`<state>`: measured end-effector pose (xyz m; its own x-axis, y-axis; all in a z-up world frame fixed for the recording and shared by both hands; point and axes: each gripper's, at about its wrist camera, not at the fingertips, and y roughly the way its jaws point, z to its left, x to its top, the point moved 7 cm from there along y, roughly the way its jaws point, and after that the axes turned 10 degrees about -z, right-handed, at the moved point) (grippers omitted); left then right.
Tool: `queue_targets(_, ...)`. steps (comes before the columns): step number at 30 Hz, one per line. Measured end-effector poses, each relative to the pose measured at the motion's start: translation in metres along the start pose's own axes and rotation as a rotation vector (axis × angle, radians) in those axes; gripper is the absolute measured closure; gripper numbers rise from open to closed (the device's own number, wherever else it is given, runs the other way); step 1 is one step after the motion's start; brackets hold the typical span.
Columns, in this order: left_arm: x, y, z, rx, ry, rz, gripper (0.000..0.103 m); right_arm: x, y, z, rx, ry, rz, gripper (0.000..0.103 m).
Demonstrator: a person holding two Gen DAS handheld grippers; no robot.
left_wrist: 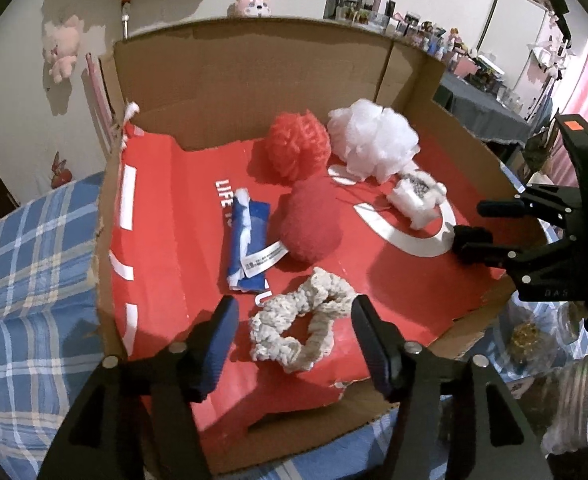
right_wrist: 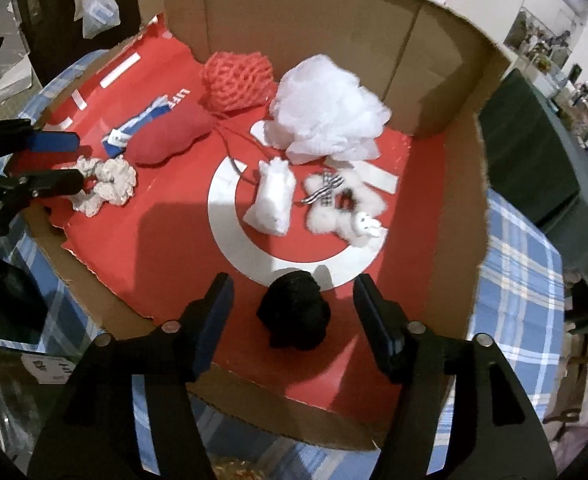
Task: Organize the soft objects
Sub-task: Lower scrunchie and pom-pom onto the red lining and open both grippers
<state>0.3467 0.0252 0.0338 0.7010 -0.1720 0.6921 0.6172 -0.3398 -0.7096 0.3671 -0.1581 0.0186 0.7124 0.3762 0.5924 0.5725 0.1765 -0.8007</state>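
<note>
Scrunchie (left_wrist: 301,322) and black ball (right_wrist: 294,316), lower centre, are left lying in the box (left_wrist: 254,60), each between a released hand-held gripper's parted jaws.

A blue plaid cloth-covered surface (left_wrist: 26,280) carries an opened-out brown cardboard box with a red printed floor (left_wrist: 166,240).

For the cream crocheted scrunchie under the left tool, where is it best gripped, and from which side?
Probably across one band of the cream scrunchie, from above. It lies flat on the red cardboard liner as an open ring, so one finger can drop into the hole and the other outside. The left tool is open, with the whole scrunchie between its fingers.
</note>
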Motion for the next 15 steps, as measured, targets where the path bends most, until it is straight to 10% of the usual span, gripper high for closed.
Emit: queue_targets(15,0.015,-0.106,-0.034,0.082,0.004,-0.285,0.007,0.006,-0.114,0.02,-0.015,0.065,-0.254,0.029)
